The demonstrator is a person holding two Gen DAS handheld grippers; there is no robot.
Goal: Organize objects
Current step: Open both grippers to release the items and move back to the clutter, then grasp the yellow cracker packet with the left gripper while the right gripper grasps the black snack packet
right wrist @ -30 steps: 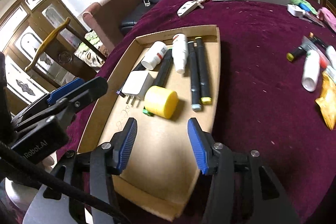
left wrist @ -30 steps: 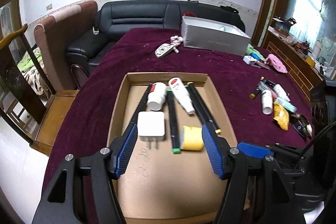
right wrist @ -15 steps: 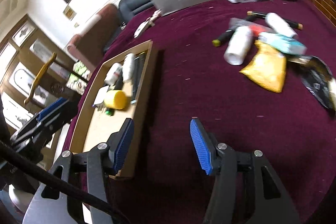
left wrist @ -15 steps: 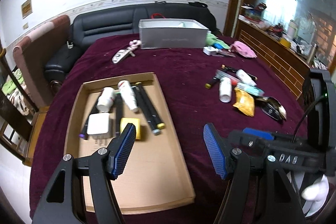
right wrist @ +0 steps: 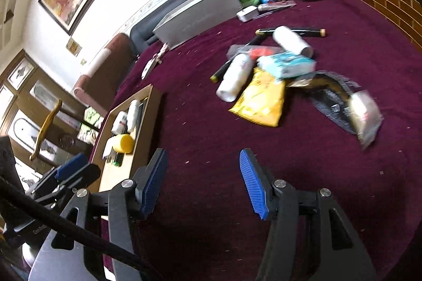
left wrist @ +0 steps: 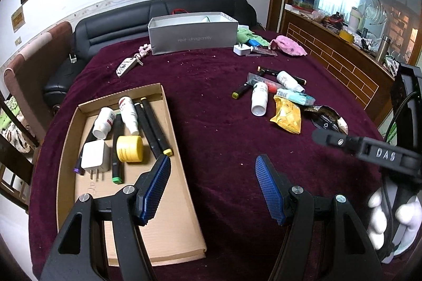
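a: left gripper (left wrist: 212, 184)?
b: fingers spread wide, nothing between them. it hangs over the maroon cloth (left wrist: 211, 128), its left pad (left wrist: 154, 186) over the right edge of the tray (left wrist: 171, 202).

a: right gripper (right wrist: 203, 180)?
b: also spread, empty, over bare cloth just right of the tray. in the left view its black body sits at the right edge, with a white-gloved hand (left wrist: 390, 217) on it.

a: what's in the tray?
b: far half only. yellow jar (left wrist: 129, 148) on its side, white charger (left wrist: 95, 158) left of it with prongs toward the camera, two white bottles (left wrist: 105, 122) lying down, and several black markers (left wrist: 155, 130) lengthwise, one with a green tip, one purple, one yellow.

a: loose stuff?
b: a pile on the cloth, well apart from the tray to its right: white bottle (right wrist: 234, 78), yellow packet (right wrist: 261, 101) touching it, teal pack (right wrist: 287, 64), another white bottle (right wrist: 291, 41), black markers, and a dark foil bag (right wrist: 340, 101) at the near right end. that end is blurred.

a: farther back?
b: grey box (left wrist: 192, 35) at the far edge, second white charger (left wrist: 241, 49) by it, green and pink cloths, key fob (left wrist: 126, 66) to the left. black sofa (left wrist: 110, 33) beyond the table.
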